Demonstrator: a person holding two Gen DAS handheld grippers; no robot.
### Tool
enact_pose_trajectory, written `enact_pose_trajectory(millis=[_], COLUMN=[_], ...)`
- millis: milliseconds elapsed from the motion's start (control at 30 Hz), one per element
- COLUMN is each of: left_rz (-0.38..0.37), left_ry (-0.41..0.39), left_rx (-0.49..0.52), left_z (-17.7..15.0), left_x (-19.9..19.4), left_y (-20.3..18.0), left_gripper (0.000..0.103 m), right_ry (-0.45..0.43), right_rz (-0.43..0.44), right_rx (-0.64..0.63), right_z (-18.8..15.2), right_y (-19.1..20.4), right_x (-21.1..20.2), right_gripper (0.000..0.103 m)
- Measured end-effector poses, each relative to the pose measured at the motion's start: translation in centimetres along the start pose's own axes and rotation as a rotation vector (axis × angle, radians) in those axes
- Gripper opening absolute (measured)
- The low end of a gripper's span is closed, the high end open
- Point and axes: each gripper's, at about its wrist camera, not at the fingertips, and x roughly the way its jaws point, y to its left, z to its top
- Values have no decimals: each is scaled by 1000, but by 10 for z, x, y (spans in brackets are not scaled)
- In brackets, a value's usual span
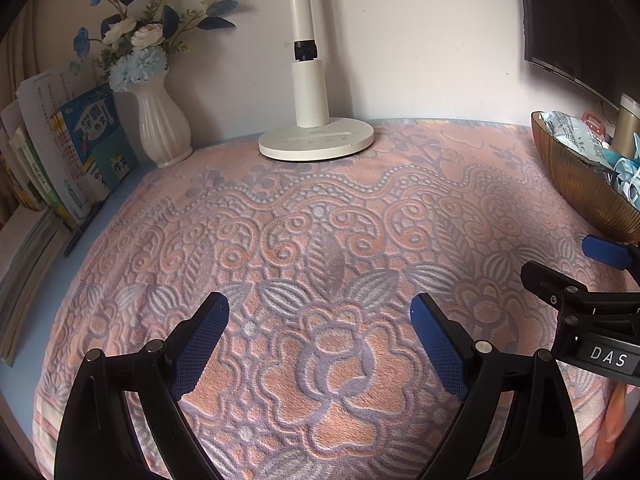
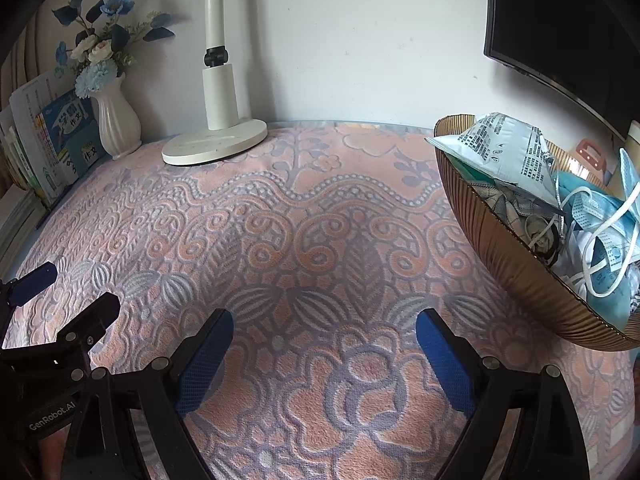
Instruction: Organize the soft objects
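Over at my right, the face masks (image 2: 600,232) and their printed packets (image 2: 508,148) sit heaped in the ribbed gold bowl (image 2: 532,280), so the soft things look gathered already, though I can't tell what lies at the bottom. My right gripper (image 2: 325,354) hangs wide and empty beside it, my left gripper (image 1: 320,344) just as wide over the bare patterned blanket (image 1: 320,220), likely because nothing loose remains there. Beyond stand the lamp (image 1: 316,136), vase (image 1: 162,128) and books (image 1: 76,152).
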Motion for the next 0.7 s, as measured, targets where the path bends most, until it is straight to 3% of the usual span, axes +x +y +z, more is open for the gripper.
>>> enact_pose_trajectory(millis=[200, 400, 700], left_rz=[-8, -17, -11], left_ry=[63, 72, 85], left_rx=[-38, -96, -98], left_z=[-1, -1, -1], left_x=[10, 11, 13], left_y=[9, 21, 22], left_gripper=[92, 92, 92], right_ry=[2, 4, 5], right_rz=[2, 4, 7], right_rx=[-3, -5, -7], right_z=[0, 0, 0], right_y=[-1, -1, -1], right_x=[1, 1, 2], right_gripper=[92, 92, 92])
